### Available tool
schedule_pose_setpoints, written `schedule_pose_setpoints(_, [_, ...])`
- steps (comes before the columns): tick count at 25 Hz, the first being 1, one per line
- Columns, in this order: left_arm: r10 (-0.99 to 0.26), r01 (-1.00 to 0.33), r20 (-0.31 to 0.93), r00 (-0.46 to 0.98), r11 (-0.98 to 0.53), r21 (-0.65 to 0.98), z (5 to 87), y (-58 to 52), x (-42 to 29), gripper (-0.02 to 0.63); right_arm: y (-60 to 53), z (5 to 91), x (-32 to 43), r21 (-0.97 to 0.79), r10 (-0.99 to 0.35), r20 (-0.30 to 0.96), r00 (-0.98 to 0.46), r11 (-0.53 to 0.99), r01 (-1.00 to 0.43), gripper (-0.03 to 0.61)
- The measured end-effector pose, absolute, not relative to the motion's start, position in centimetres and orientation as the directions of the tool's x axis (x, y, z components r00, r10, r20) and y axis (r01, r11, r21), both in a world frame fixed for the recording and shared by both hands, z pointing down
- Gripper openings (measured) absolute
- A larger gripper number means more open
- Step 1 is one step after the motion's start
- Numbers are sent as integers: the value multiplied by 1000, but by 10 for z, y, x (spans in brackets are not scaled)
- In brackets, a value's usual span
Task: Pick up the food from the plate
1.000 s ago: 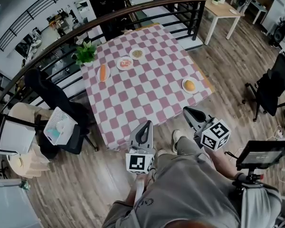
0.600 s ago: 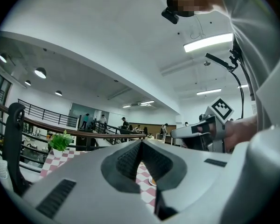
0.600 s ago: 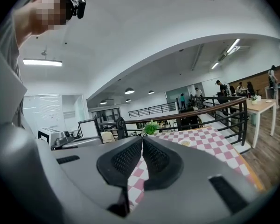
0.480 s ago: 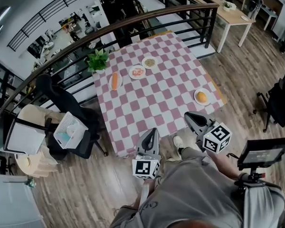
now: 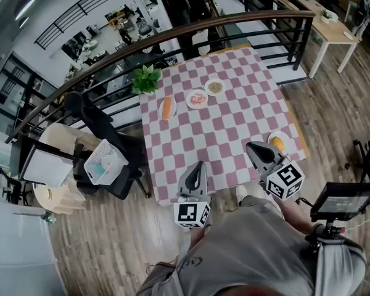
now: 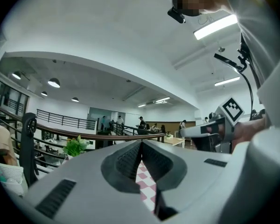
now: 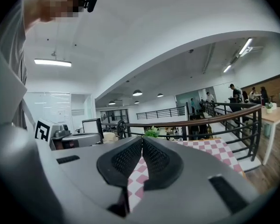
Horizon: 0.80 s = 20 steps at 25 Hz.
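Note:
The table with the pink-and-white checked cloth carries several plates of food. A long orange piece lies on a plate at the far left; two round plates sit beside it. A plate with yellow-orange food is at the near right edge. My left gripper is shut and empty over the table's near edge. My right gripper is shut and empty too, just left of the near right plate. Both point level across the table.
A potted plant stands at the table's far left corner, against a dark railing. A black chair and a white basket stand left of the table. A wooden table is beyond at the right. A small monitor hangs by my right side.
Both grippers have come closer to the table's near edge, and the table now lies nearer in the head view. The jaws of both stay shut.

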State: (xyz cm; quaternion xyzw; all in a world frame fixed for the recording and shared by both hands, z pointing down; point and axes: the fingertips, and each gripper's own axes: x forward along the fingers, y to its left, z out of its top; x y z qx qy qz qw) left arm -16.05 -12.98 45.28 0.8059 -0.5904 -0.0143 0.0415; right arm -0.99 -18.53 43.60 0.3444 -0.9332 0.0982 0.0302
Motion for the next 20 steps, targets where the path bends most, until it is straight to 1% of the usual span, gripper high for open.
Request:
schedule_pose_setpoints(5, [-979,-978,33,199,-197,66,439,-174,-165,9,-231,426,-10,-122,-580,85,-810,801,-587,15])
schedule_pose_setpoints(10, [-987,-986,39,158,-156,53,435,-207,-156,9,-258,422,-15,-59,-512,50,-858,856,-514,17])
schedule_pose_setpoints(16, [-983,-986,84,165,-161,50,444,-223,-141,9,-287,406,-14,-40,-553,-10,-833,833,-552,15])
schedule_pose_setpoints(20, [-982,-983,55,182,-181,32,435,-233,-137,9,-294,394,-10,1,-567,-29,-823,824,-567,15])
